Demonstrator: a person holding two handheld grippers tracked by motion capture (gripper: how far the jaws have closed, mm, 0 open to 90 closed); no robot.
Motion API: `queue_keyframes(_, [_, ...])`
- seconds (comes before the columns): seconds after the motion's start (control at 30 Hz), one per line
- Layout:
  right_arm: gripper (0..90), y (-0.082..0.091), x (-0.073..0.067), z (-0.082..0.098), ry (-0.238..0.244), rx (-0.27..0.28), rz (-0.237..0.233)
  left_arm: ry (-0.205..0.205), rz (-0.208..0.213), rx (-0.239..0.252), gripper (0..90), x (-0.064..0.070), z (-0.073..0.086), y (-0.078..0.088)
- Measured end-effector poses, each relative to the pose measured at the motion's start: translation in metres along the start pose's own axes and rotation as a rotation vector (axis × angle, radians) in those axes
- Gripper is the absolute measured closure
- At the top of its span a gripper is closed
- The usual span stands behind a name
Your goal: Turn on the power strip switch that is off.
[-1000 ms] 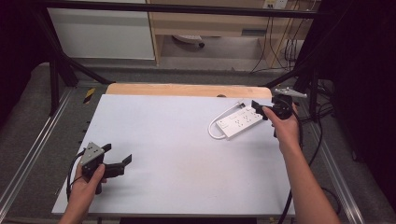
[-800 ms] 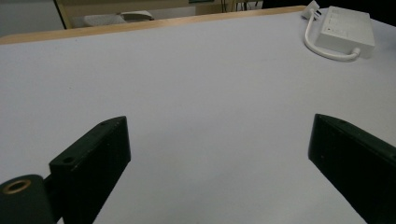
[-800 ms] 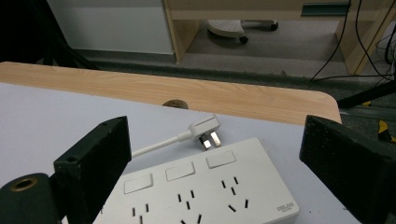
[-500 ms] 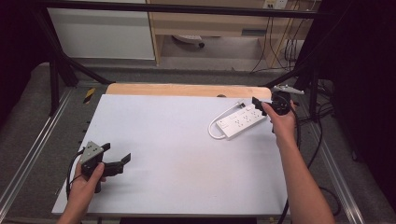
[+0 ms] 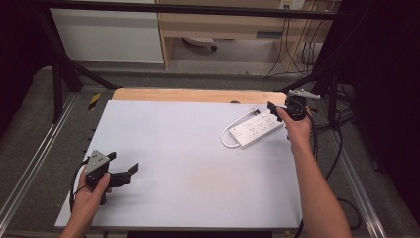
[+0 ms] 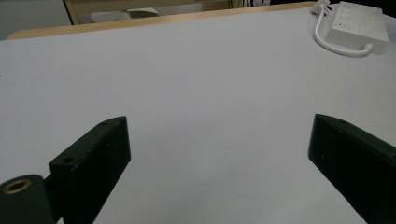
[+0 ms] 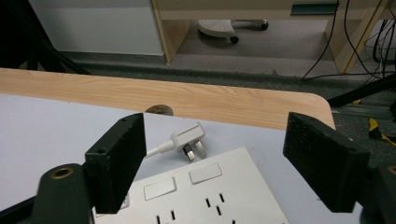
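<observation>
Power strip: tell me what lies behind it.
Behind the power strip lies its white plug, prongs showing, on the white table. Where the cord goes is covered by a right gripper jaw.

The person's left hand comes in at the near left corner, wrapped around the handle of the left gripper, whose grey three-cornered plate faces up and whose jaws point level toward the far right, spread wide with nothing between them. The right forearm stretches long up the right side to the right hand, which holds the right gripper pointing left; its jaws have just been closing yet stand apart, with nothing pinched between them.
</observation>
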State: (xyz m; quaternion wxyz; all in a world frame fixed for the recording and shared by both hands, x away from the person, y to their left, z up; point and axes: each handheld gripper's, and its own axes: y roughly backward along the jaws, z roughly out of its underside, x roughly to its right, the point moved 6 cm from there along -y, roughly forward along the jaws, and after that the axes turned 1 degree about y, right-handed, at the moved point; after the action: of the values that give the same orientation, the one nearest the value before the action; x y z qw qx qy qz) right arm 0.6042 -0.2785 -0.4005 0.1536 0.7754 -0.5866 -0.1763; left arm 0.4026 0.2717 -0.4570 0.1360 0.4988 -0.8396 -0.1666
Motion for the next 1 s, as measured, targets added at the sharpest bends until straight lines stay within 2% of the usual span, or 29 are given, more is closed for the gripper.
queue_keyframes(0.27, [30.9,-0.009,0.002,0.002,-0.006,-0.005,0.006,0.002,0.001,0.0,5.8,-0.001,0.0,0.0])
queue_keyframes(0.67, [34.7,-0.017,0.001,0.002,-0.005,-0.003,0.013,0.004,0.002,-0.001,5.8,-0.001,0.0,0.0])
queue_keyframes(0.73, [40.1,-0.019,0.0,0.003,-0.001,-0.006,0.01,0.004,0.003,-0.001,5.8,0.0,0.0,0.0])
queue_keyframes(1.0, [45.7,-0.023,0.0,0.006,-0.005,-0.003,0.018,0.003,0.005,-0.001,5.8,0.0,0.0,0.0])
